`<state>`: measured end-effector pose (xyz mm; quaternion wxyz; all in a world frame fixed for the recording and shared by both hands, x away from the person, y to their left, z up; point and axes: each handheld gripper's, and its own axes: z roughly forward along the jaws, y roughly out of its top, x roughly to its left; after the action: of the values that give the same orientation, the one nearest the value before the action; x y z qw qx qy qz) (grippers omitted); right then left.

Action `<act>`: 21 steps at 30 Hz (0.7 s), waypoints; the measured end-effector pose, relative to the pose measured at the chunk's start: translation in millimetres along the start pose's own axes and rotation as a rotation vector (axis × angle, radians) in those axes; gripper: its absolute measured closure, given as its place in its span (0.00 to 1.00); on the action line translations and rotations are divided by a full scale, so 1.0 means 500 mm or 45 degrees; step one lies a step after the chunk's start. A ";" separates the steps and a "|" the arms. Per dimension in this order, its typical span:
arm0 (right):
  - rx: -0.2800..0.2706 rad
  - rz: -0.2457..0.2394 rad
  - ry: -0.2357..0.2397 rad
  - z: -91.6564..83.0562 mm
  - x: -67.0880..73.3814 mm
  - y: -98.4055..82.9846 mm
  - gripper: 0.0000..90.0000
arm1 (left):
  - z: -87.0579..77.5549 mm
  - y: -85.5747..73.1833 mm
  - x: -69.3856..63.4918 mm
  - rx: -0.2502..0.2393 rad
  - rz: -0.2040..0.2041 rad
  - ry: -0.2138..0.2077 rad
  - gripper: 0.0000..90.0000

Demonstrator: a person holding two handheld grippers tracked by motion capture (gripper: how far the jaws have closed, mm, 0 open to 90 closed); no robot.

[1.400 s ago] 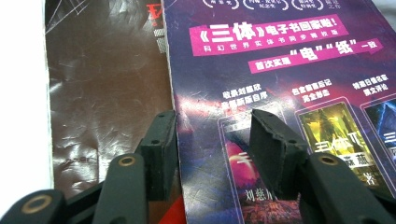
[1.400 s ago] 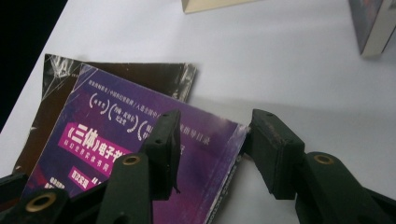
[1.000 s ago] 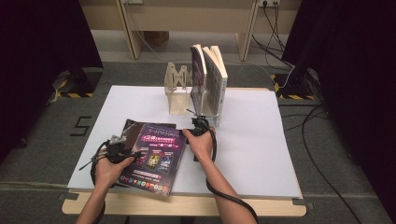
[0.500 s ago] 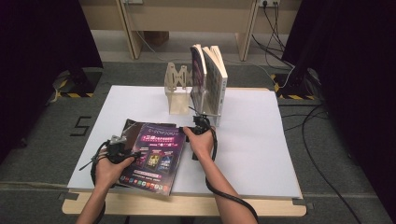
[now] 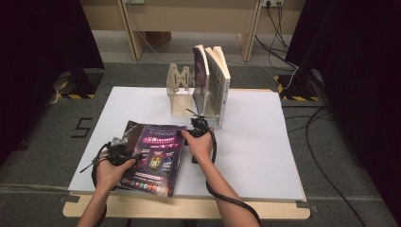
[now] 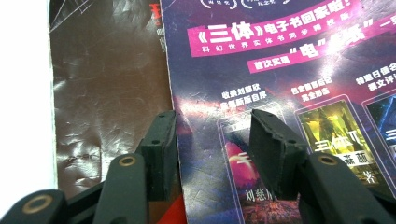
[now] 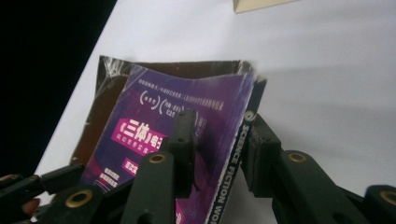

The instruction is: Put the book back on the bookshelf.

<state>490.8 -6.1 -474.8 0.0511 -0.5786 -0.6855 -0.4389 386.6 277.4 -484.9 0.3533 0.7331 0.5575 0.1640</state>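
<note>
Past the jaws in the left gripper view, the magazine [image 6: 280,70] runs off the top, right and bottom edges. In the right gripper view its spine lettering, between the jaws, is cut off below, and its far corner blurs.

The setting is a recording lab: black curtains [image 5: 42,56] enclose a white-topped table [image 5: 265,156], hazard-striped stand bases [image 5: 75,90] sit on grey carpet, and cables [image 5: 326,142] trail across the floor.

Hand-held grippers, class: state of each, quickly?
Left hand-held gripper: open, jaws resting on the magazine cover.
Right hand-held gripper: jaws just closing around the magazine's spine edge; contact cannot be told.
</note>
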 end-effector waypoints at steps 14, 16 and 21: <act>0.008 0.008 0.027 -0.017 0.012 0.009 0.88 | -0.004 0.003 0.009 0.006 -0.013 -0.045 0.55; 0.002 0.004 0.032 -0.021 0.015 0.011 0.88 | -0.008 0.005 0.013 -0.006 -0.018 -0.034 0.53; -0.025 0.003 0.050 -0.035 0.021 0.018 0.90 | -0.015 0.008 0.017 -0.020 -0.022 -0.033 0.51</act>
<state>487.3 -10.3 -453.0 0.0593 -0.5711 -0.6793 -0.4570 387.5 287.2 -478.4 0.3676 0.7276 0.5579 0.1557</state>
